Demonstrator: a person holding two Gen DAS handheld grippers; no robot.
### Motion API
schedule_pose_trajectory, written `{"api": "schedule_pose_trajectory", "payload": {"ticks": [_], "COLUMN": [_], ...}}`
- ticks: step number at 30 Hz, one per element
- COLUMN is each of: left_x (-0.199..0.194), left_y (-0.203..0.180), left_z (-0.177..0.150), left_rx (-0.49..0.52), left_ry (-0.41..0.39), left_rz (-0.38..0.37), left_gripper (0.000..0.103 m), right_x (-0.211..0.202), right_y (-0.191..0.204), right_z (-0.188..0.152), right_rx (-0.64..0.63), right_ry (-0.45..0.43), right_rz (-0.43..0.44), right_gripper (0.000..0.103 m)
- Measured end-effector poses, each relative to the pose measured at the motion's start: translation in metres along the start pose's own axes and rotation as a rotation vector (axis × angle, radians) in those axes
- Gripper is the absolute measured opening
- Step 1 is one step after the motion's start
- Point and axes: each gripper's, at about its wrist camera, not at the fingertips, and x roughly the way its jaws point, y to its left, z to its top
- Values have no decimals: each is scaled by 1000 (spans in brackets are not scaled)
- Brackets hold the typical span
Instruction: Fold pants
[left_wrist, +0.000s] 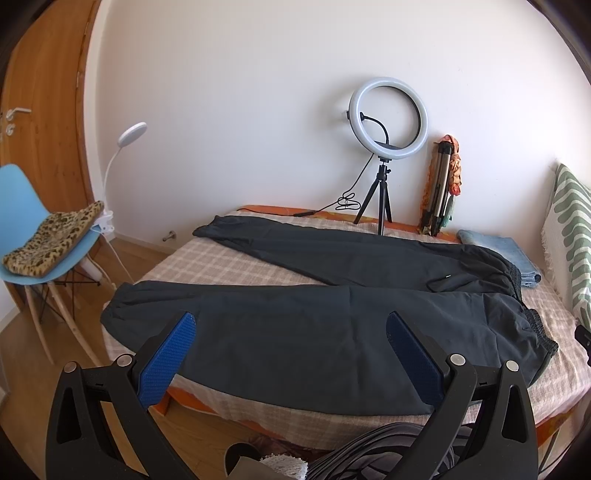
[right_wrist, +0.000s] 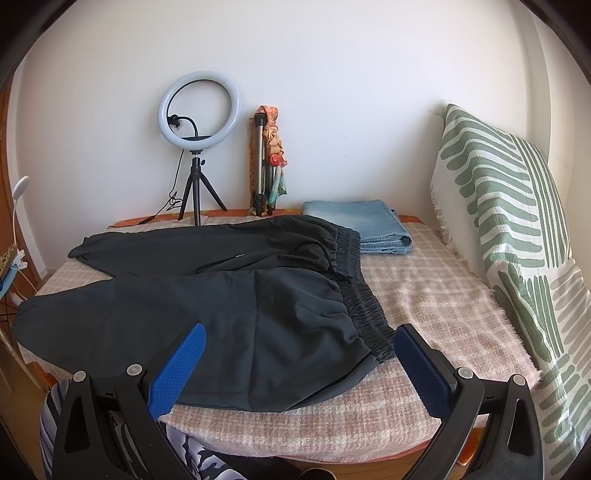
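Observation:
Dark grey pants (left_wrist: 295, 332) lie spread flat on the checked bed cover (left_wrist: 229, 262), legs apart in a V, cuffs to the left and elastic waistband (right_wrist: 365, 306) to the right. The pants also show in the right wrist view (right_wrist: 221, 306). My left gripper (left_wrist: 291, 325) is open and empty, held near the bed's front edge over the near leg. My right gripper (right_wrist: 299, 339) is open and empty, held near the front edge by the near waistband corner. Neither touches the cloth.
Folded light blue jeans (right_wrist: 365, 225) lie at the back right of the bed. A ring light on a tripod (right_wrist: 197, 147) and a folded tripod (right_wrist: 264, 166) stand against the wall. A green-patterned pillow (right_wrist: 509, 229) leans at right. A blue chair (left_wrist: 33, 236) stands left of the bed.

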Motion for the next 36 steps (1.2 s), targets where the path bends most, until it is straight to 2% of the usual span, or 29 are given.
{"api": "schedule_pose_trajectory", "payload": {"ticks": [36], "left_x": [7], "left_y": [9], "left_z": [-2], "left_rx": [-19], "left_ry": [13], "left_rz": [-13], "left_gripper": [103], "right_x": [5], "right_y": [7], "right_z": [1], "right_rx": [-5], "right_ry": [19], "right_rz": [21], "right_gripper": [103]}}
